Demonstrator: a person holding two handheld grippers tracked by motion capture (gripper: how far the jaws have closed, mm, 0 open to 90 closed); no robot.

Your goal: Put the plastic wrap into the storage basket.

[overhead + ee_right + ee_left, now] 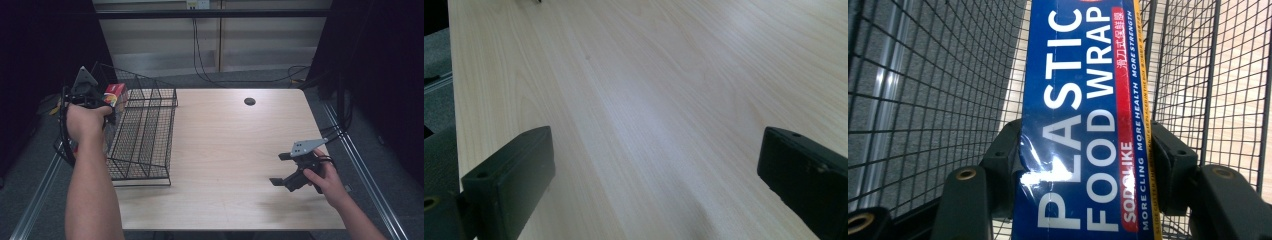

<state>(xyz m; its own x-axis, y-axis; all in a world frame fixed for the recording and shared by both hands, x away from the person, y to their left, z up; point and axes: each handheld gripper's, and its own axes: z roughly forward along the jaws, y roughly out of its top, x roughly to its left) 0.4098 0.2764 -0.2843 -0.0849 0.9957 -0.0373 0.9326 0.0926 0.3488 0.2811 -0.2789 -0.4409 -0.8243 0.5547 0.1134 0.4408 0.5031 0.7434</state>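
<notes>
**Box could snag on the basket wire**

Pale wood table (235,150), dark floor around it. At its left edge, the left gripper (1083,165) pinches a plastic wrap box (1083,115) by its long sides and holds it inside the wire basket (145,130), mesh close on both sides. A slight tilt could catch a corner on the mesh or tip the basket. The glossy sleeve may slip. The right gripper (285,170) hovers spread and empty, well apart.
</notes>
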